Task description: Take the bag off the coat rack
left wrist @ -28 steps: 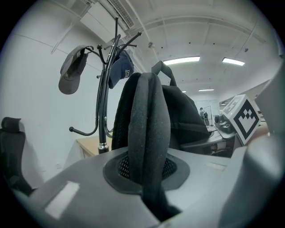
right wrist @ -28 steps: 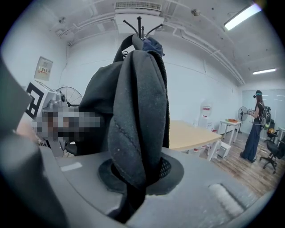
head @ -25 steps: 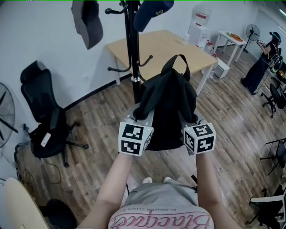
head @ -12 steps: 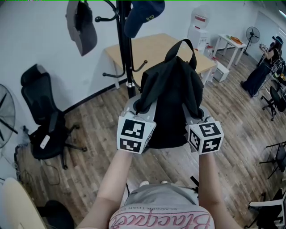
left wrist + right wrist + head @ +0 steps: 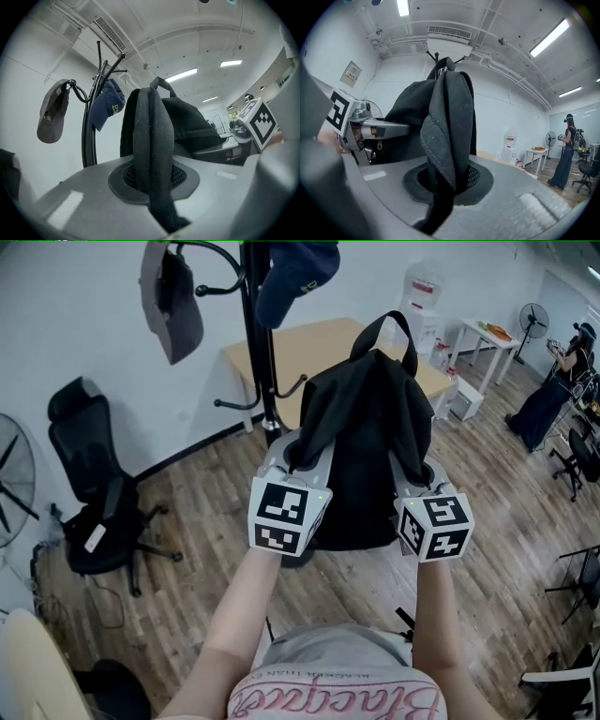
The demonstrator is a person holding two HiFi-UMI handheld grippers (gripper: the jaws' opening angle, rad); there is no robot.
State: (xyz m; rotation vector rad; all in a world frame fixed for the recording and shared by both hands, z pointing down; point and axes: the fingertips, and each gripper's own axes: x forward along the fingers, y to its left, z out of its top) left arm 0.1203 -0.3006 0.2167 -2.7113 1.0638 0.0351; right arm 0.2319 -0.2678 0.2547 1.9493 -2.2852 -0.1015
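Note:
A black backpack (image 5: 366, 451) hangs in the air in front of me, held up by its two shoulder straps. My left gripper (image 5: 302, 456) is shut on the left strap (image 5: 150, 136), which runs up between its jaws. My right gripper (image 5: 419, 476) is shut on the right strap (image 5: 449, 126) in the same way. The bag's top handle (image 5: 384, 329) stands free, with no hook through it. The black coat rack (image 5: 255, 343) stands just left of the bag and behind it. A grey cap (image 5: 173, 301) and a navy cap (image 5: 292, 277) hang on its hooks.
A light wooden table (image 5: 309, 348) stands behind the bag against the white wall. A black office chair (image 5: 98, 493) is at the left, a fan (image 5: 11, 479) at the far left edge. A water dispenser (image 5: 424, 296), a white side table (image 5: 487, 338) and a standing person (image 5: 553, 385) are at the right.
The backpack has risen in the two grippers and now sits higher in the head view. The coat rack has shifted left relative to the bag. Both grips are unchanged.

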